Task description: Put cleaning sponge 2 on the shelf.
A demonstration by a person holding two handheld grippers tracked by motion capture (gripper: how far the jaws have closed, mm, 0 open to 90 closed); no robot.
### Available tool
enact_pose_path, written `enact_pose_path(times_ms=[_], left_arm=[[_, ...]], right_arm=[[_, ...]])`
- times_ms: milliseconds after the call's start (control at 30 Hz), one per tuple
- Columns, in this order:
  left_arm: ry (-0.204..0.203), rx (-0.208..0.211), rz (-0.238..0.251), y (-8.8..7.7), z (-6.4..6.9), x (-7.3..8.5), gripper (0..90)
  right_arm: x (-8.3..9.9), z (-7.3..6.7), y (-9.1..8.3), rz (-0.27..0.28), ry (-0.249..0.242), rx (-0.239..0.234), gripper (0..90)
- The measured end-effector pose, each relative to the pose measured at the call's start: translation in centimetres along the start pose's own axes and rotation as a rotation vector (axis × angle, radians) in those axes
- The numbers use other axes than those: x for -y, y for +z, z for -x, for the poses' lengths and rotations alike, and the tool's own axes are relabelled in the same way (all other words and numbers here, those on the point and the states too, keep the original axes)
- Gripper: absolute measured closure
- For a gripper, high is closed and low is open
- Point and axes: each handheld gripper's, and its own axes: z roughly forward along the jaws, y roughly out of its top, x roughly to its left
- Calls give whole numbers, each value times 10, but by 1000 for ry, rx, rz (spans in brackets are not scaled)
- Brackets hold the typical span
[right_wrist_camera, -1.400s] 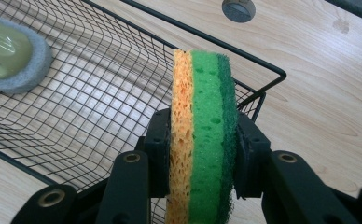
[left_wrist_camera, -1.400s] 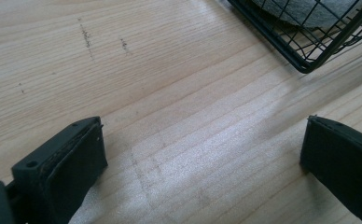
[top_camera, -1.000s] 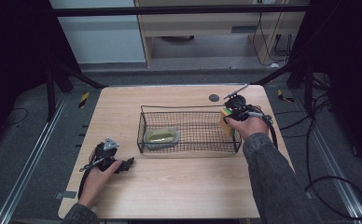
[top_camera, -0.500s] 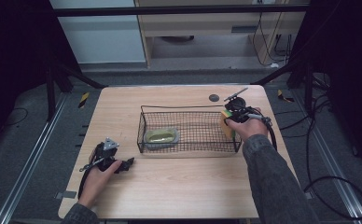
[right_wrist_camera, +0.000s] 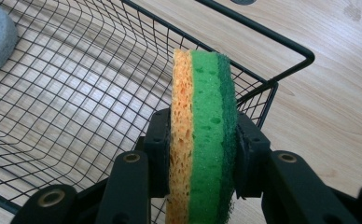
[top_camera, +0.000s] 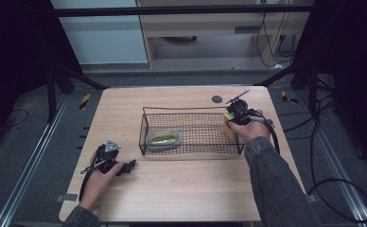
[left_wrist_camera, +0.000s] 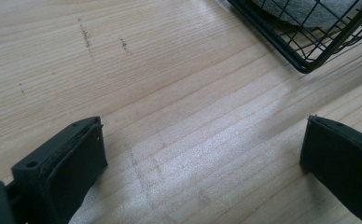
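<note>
High view: hand [top_camera: 253,128] hides most of sponge [top_camera: 229,124].

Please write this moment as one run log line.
right gripper: shut on sponge | over wire basket corner | left gripper: open, on table

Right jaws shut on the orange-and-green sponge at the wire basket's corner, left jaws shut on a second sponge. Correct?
Not quite. The left gripper is open with nothing between its jaws, above bare table, per the left gripper view. The right gripper does clamp the sponge at the basket corner.
</note>
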Motion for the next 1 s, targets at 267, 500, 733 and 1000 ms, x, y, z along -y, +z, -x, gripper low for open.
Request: enact_pose_path(times_ms=[267, 500, 733, 1000], left_arm=[[1, 1, 0, 0, 0, 0, 0], [1, 1, 0, 0, 0, 0, 0], [1, 1, 0, 0, 0, 0, 0], [0, 1, 0, 0, 0, 0, 0]], right_arm=[[0, -1, 3, -7, -6, 10, 639], [1, -2, 7, -19, -27, 21, 639], [4, 1, 14, -24, -26, 28, 639], [2, -1, 19, -26, -27, 33, 639]])
